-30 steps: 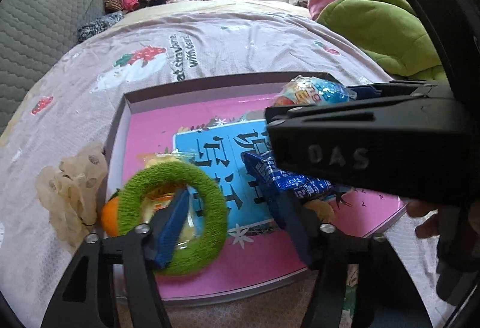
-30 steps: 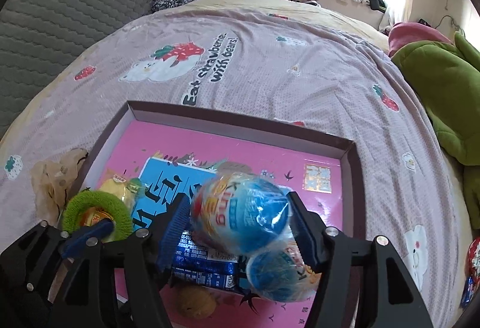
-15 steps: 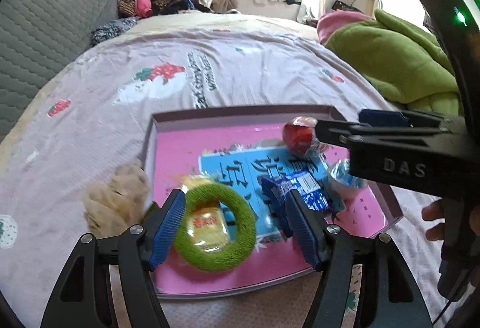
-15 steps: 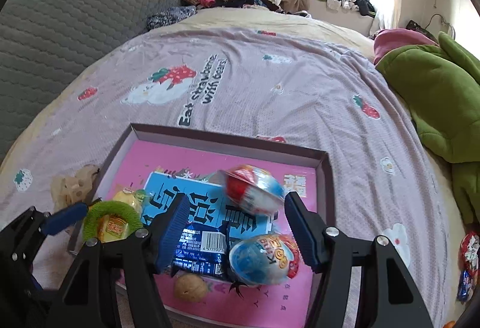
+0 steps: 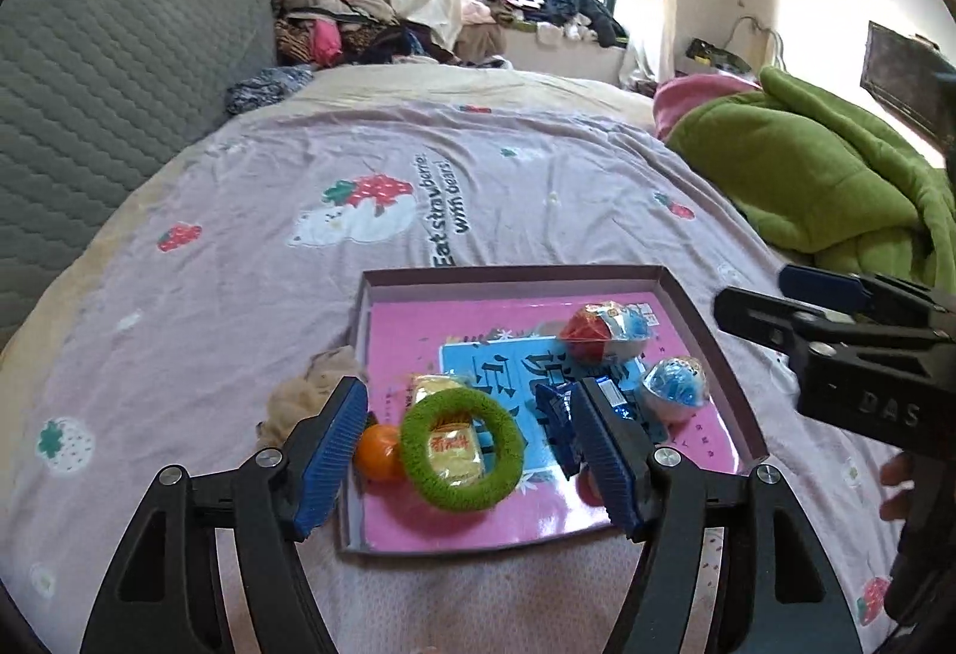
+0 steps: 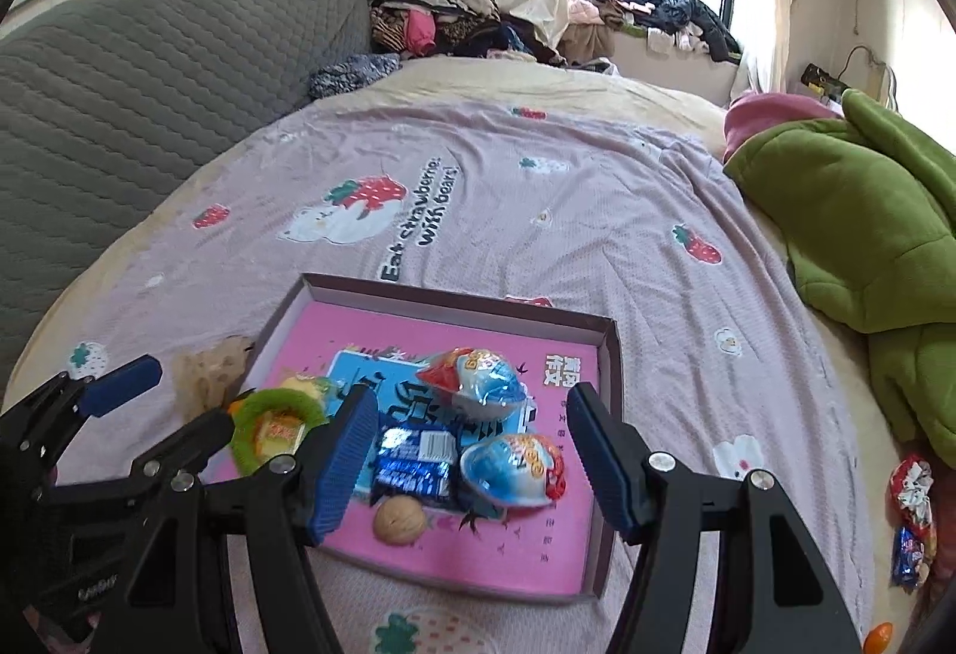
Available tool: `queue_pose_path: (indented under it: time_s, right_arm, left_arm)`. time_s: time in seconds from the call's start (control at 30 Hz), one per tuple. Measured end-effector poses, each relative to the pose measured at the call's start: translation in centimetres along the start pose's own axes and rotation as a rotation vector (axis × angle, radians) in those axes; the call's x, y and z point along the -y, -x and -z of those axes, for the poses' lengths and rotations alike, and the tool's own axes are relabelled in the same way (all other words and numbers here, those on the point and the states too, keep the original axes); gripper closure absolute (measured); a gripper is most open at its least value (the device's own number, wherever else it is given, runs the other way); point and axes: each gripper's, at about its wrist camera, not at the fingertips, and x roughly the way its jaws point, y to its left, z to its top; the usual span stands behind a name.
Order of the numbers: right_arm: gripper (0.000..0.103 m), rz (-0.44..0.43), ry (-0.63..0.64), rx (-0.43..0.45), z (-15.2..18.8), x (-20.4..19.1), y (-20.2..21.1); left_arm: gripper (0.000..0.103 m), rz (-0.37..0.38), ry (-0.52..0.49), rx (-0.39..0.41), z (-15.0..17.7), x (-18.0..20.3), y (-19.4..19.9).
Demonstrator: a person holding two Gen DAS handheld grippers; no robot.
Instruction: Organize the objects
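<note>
Both grippers are hanging above the near edge of the pink tray (image 6: 609, 355), and neither is carrying anything. The right gripper (image 6: 472, 465) is standing wide, its blue pads (image 6: 340, 460) spread to either side of the snacks below. The left gripper (image 5: 469, 460) is equally wide, framing the green ring (image 5: 460, 451) without touching it.

The tray is sitting on the strawberry bedsheet (image 6: 538, 211) so that loose things are being gathered in one place. Inside it, seen from the right wrist, a red-and-blue egg toy (image 6: 478, 376) is lying at about 12 o'clock of the centre. A second egg toy (image 6: 517, 468) is at 4 o'clock, just beside a blue snack packet (image 6: 415, 465) in the middle, and a walnut (image 6: 399, 519) is at 6 o'clock. The ring is resting toward 9 o'clock, encircling a yellow sachet (image 5: 455, 448), with an orange fruit (image 5: 377, 451) tucked against the tray's left wall.

A beige crumpled scrunchie (image 5: 310, 397) is lying outside the tray by its left wall (probably the next candidate). More wrapped snacks (image 6: 911, 510) are waiting far off at 3 o'clock on the bed, so I judge the sorting unfinished.
</note>
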Motion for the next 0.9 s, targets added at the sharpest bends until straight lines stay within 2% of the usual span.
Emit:
queue_pose_path:
  time_s: [0.1,0.27,0.6,0.9]
  right_arm:
    - [0.038,-0.009,0.003,0.023,0.9,-0.3,1.9]
    - [0.037,-0.036,0.009,0.055,2.9,-1.2,4.5]
    - [0.037,-0.01,0.025,0.065,6.6,-2.5,7.6]
    - [0.037,-0.005,0.015,0.084,9.3,-2.3,9.9]
  left_arm:
    - [0.031,-0.035,0.012,0.011,0.3,-0.2,1.5]
    - [0.031,-0.043,0.05,0.012,1.1,-0.8,3.6]
    - [0.031,-0.045,0.038,0.019,3.7,0.0,7.3]
    - [0.031,-0.098,0.021,0.018,5.9,0.1,10.1]
